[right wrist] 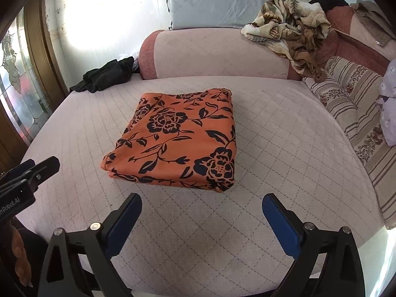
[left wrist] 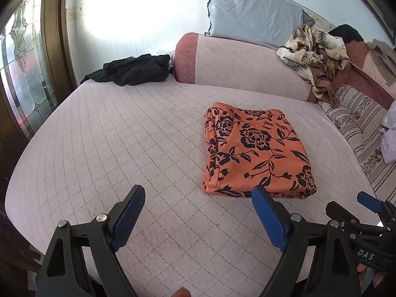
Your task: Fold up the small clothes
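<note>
An orange garment with a dark flower print (left wrist: 255, 151) lies folded into a neat rectangle on the pale quilted mattress (left wrist: 123, 136). It also shows in the right wrist view (right wrist: 178, 138). My left gripper (left wrist: 198, 193) is open and empty, just short of the garment's near edge and to its left. My right gripper (right wrist: 201, 200) is open and empty, just short of the garment's near edge. The right gripper also shows at the left view's right edge (left wrist: 356, 208), and the left gripper's finger (right wrist: 42, 167) at the right view's left edge.
A black garment (left wrist: 133, 70) lies crumpled at the far left corner. A pink bolster (left wrist: 242, 64) runs along the back, with a blue pillow (left wrist: 252, 17) and a crumpled beige floral cloth (left wrist: 316, 54) on it. A striped cushion (right wrist: 354, 104) lies on the right. A glazed door (left wrist: 27, 74) stands left.
</note>
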{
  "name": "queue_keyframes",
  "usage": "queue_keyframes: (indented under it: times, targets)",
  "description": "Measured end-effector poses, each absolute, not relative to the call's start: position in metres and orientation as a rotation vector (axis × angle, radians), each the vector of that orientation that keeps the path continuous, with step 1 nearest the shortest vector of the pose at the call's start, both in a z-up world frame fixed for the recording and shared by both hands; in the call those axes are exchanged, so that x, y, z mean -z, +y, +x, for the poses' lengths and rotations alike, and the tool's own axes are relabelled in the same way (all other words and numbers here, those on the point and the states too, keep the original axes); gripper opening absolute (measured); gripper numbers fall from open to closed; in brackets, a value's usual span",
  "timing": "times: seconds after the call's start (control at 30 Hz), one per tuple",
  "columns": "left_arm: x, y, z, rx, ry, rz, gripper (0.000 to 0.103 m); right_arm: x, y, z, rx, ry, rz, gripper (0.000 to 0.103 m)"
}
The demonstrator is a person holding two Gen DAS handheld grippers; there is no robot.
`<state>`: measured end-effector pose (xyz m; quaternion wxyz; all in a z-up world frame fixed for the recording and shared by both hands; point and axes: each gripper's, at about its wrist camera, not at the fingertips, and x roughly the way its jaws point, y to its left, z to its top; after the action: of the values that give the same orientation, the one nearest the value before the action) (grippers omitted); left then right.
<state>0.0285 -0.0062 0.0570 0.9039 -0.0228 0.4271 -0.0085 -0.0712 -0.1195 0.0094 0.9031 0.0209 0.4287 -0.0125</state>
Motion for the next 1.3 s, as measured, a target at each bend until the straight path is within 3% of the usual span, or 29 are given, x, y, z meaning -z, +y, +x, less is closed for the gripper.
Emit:
queue_keyframes:
  times: [0.4,0.6,1.3]
  targets:
    - [-0.064,-0.018,0.027,0.030,0.874,-0.013,0.089,-0.015,-0.115,-0.068,0.035,0.879,0.010,0.099]
    - [-0.065,-0.022,0.030,0.028,0.876,0.000,0.099,-0.015,-0.114,-0.062,0.036,0.882,-0.007,0.099]
    - [-0.060,-0.033,0.049,0.059,0.880,-0.001,0.101,-0.006,-0.113,-0.039,0.029,0.903,-0.016,0.099]
